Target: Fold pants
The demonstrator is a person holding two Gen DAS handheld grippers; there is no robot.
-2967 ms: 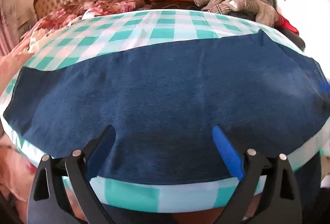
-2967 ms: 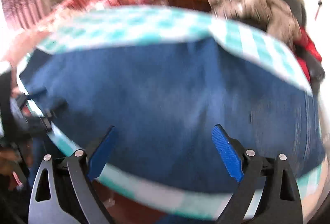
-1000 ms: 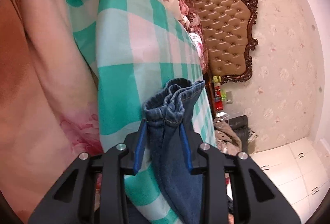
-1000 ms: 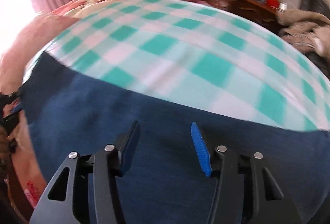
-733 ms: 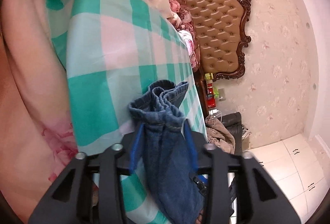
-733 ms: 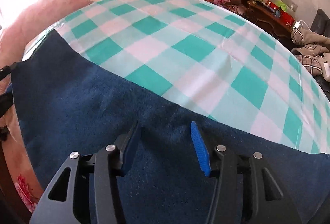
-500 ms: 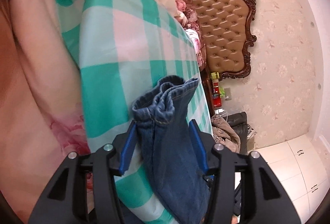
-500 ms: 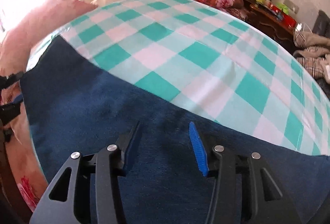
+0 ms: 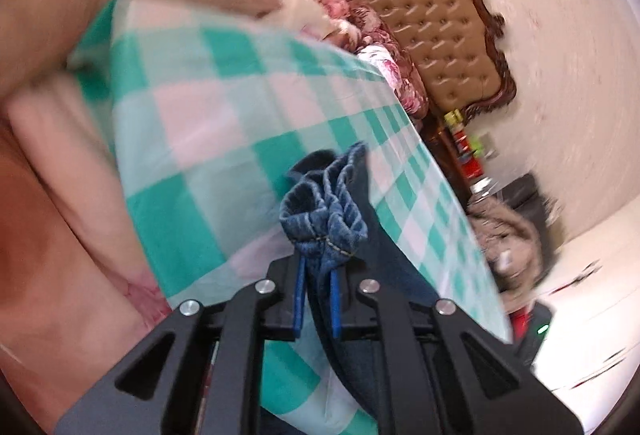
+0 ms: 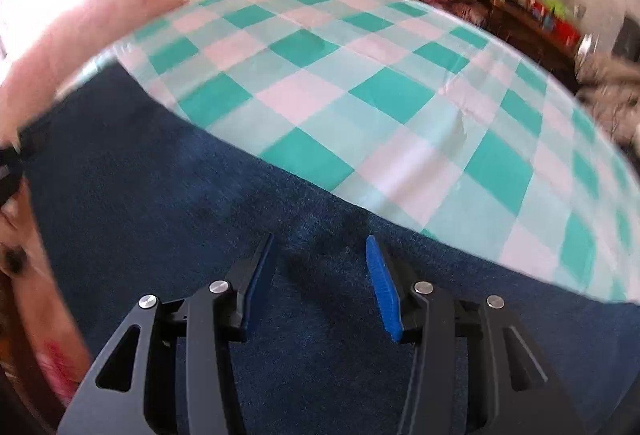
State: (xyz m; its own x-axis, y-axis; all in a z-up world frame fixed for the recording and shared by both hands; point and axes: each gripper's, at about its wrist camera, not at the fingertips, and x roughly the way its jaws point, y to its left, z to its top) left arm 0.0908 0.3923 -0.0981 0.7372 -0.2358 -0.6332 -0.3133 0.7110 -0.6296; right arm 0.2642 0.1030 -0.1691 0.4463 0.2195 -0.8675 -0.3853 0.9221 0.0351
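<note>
At the bed's edge, in the left view, the left gripper has just closed and pinches the bunched hem of the pants, lifted for the fold. In the right view, the right gripper hovers half-open over pants lying flat on the checked sheet; it likely needs a grip next.

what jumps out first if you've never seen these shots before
The left gripper, low in its view, is clamped on a bunched hem of dark blue denim pants. Behind it a teal-and-white checked bed sheet fills the frame, and the open right gripper hovers over the flat denim.
</note>
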